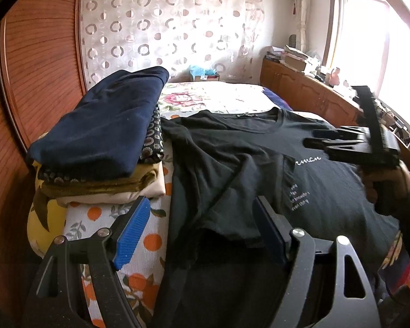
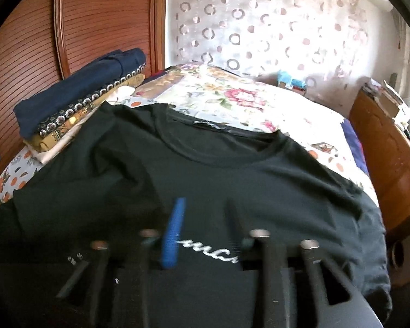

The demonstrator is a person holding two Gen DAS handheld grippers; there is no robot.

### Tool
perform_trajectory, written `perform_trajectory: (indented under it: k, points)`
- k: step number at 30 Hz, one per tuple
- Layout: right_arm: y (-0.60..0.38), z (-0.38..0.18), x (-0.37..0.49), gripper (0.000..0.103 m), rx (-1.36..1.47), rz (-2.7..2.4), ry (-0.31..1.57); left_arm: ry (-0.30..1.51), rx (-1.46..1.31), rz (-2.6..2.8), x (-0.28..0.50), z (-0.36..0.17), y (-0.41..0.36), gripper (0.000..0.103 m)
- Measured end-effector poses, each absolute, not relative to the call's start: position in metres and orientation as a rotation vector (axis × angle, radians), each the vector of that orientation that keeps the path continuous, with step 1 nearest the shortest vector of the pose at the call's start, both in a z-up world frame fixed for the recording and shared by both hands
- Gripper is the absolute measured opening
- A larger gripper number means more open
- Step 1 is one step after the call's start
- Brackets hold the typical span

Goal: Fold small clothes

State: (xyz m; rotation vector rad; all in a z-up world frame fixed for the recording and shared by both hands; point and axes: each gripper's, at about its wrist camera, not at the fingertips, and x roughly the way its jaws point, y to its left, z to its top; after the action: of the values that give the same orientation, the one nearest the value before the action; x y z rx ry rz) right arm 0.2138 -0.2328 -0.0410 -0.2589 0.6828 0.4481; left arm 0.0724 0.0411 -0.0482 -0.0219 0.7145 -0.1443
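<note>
R tongs (image 2: pixel 202 229) blurred (open), tee (image 2: pixel 232 180) hem hidden

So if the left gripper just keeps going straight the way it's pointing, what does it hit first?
Most likely the black T-shirt: its folded-over sleeve lies right between and ahead of the open left gripper. Depth is hard to judge, but nothing else sits in that line.

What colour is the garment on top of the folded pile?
Dark navy folded garment, clearest in the left wrist view.
</note>
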Motion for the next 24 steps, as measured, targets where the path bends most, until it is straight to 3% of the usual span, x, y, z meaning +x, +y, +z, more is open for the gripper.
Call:
perform_trajectory:
  k: [3,9,16,24]
  points:
    - [-0.25,-0.038,0.199,0.06,-0.253,0.442,0.675,0.715,-0.018,-0.145,0.083,-0.048,0.04,0.078]
    - [-0.295,-0.05,0.173,0.06,-0.292,0.413,0.722,0.742,0.012,-0.146,0.117,-0.052,0.033,0.078]
    - [-0.345,-0.069,0.148,0.06,-0.285,0.353,0.783,0.815,0.051,-0.142,0.168,-0.063,0.025,0.055]
    - [-0.367,-0.072,0.134,0.062,-0.212,0.36,0.792,0.899,0.149,-0.053,0.219,-0.075,0.014,0.049]
